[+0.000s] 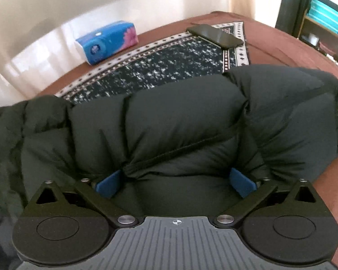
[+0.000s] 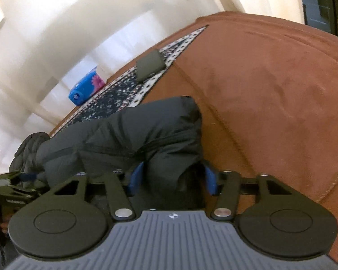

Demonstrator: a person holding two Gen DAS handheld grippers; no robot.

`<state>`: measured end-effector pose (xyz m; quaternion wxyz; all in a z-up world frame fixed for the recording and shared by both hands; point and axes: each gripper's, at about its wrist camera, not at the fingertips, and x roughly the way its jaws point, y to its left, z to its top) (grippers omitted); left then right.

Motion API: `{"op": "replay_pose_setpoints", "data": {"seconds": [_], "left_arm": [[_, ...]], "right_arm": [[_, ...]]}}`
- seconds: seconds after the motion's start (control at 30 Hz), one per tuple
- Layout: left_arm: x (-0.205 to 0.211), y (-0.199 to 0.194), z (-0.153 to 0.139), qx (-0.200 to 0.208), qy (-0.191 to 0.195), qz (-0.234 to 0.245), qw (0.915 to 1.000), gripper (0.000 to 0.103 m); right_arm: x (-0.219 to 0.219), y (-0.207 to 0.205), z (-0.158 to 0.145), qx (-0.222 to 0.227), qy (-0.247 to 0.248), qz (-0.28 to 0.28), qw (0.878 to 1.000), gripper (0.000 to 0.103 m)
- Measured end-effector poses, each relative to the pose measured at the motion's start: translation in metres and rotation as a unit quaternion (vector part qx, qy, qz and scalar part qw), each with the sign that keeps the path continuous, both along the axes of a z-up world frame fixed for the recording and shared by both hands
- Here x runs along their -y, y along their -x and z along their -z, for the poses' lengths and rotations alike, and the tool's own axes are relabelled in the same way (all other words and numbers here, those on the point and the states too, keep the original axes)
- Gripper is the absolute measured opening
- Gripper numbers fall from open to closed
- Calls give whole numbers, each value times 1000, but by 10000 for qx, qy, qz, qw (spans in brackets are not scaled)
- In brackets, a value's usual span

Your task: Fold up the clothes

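Observation:
A black puffer jacket (image 1: 180, 117) lies bunched on a brown bed cover (image 1: 281, 45). In the left wrist view my left gripper (image 1: 175, 181) has its blue pads (image 1: 108, 183) spread wide, with a thick fold of the jacket bulging between them. In the right wrist view the jacket's end (image 2: 146, 132) hangs between the blue pads (image 2: 136, 175) of my right gripper (image 2: 172, 177), which stand wide apart around the padded cloth. The left gripper's black frame (image 2: 13, 186) shows at the left edge there.
A patterned dark cloth (image 1: 160, 67) with a white border lies on the bed behind the jacket. A black phone (image 1: 215, 36) rests on it. A blue tissue pack (image 1: 107, 41) sits by the cream curtain (image 1: 56, 11). Shelves (image 1: 322, 18) stand at far right.

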<state>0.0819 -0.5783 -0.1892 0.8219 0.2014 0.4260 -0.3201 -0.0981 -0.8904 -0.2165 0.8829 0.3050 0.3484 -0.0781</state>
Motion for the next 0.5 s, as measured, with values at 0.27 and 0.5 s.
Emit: {"op": "replay_pose_setpoints", "data": {"seconds": [0.27, 0.5], "left_arm": [[-48, 13, -51, 221, 633, 42, 9977, 100], [-133, 25, -86, 803, 759, 125, 9938, 101]], "right_arm": [[-13, 4, -63, 377, -79, -212, 9990, 19], [-71, -14, -188, 1477, 287, -1018, 9834, 17]]}}
